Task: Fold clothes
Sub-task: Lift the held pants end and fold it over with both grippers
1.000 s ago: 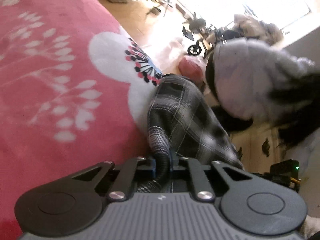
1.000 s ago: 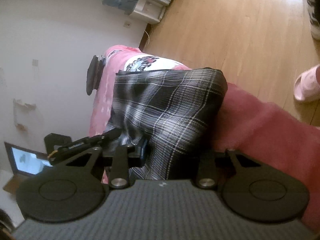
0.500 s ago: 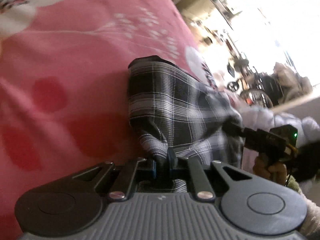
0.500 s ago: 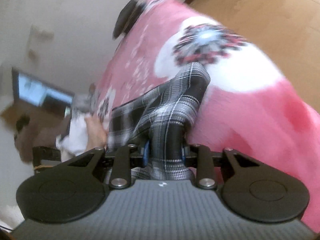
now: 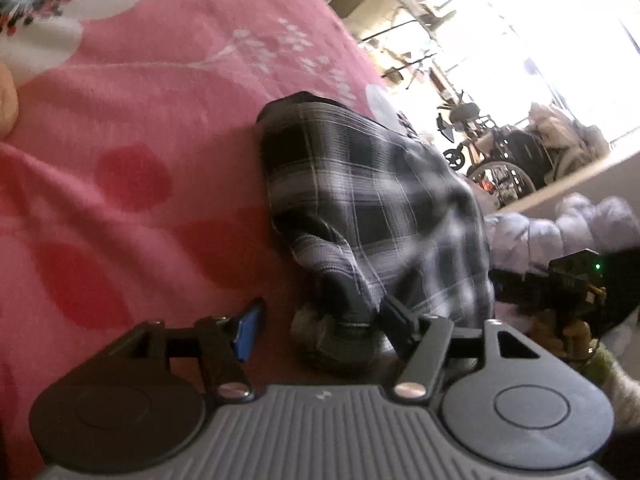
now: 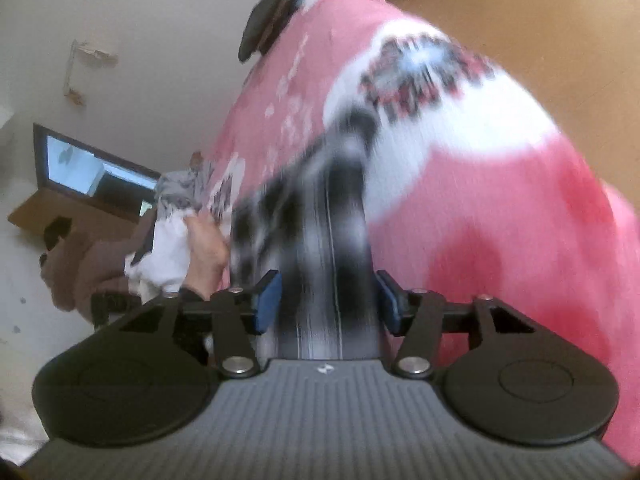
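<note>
Plaid garment (image 5: 372, 208) lies, seemingly unpinched, between both opening grippers: left gripper (image 5: 320, 320), right gripper (image 6: 326, 300).

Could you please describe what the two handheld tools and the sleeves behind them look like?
Both the left tool and right tool have ribbed grey bodies, black linkage arms with silver screws, round black discs and blue pads. One sleeve looks white.
</note>
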Demonstrator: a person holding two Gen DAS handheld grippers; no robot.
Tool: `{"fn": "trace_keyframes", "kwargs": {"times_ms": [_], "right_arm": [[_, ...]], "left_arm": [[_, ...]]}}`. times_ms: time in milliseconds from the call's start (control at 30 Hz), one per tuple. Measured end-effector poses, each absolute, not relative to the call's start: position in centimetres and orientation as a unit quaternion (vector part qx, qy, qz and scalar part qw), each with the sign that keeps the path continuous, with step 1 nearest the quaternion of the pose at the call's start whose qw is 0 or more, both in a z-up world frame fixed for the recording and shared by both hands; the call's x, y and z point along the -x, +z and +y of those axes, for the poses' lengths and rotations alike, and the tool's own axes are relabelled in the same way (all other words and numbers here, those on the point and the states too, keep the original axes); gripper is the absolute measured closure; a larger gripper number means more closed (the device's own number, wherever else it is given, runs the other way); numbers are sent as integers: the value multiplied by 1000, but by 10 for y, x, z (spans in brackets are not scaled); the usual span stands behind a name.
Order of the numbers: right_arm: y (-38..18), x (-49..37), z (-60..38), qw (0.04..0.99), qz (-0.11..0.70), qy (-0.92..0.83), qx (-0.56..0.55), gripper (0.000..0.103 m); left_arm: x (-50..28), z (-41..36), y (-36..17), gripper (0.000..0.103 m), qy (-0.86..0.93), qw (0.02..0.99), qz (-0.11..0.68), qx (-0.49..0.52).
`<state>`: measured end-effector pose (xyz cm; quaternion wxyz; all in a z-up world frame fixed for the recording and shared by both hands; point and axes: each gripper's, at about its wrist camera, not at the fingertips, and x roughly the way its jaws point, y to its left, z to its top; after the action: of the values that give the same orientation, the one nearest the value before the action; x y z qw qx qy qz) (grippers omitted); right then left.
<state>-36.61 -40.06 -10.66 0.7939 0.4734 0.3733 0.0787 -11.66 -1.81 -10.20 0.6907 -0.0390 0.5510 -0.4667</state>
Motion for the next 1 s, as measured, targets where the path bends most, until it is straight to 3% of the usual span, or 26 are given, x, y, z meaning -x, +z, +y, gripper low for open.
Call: {"fn": "trace_keyframes", "kwargs": {"times_ms": [433,600,633,700,733,800,900,967,1000], "right_arm": [[-112,390,-379,797,367,85,-472,49],[-115,377,-366,809,383,94,-435,47],[-113,375,-363,815,389,93,-419,49],[-109,372,-357,823,400,91,-393,64],[-107,371,-359,819,401,92,-400,67],[-104,369,-365,806,399,96,-427,81],[-100,369,-387,750,385,111,-527,82],[-99,369,-403,695,374,123,-602,80],[-102,368,-408,671,374,123,-629,78]], "left_arm": [[153,-25,-94,37,-513,693,504,-47],[178,-37,-95,36,-524,722,438,-109],[184,-38,-95,42,-526,727,425,-117],[188,-40,-90,52,-527,726,424,-122],[184,-41,-86,62,-524,719,443,-112],[160,-36,-77,70,-519,683,513,-31],[118,-14,-69,70,-515,593,598,162],[102,-2,-74,60,-495,564,626,214],[97,3,-77,47,-481,567,631,219]]}}
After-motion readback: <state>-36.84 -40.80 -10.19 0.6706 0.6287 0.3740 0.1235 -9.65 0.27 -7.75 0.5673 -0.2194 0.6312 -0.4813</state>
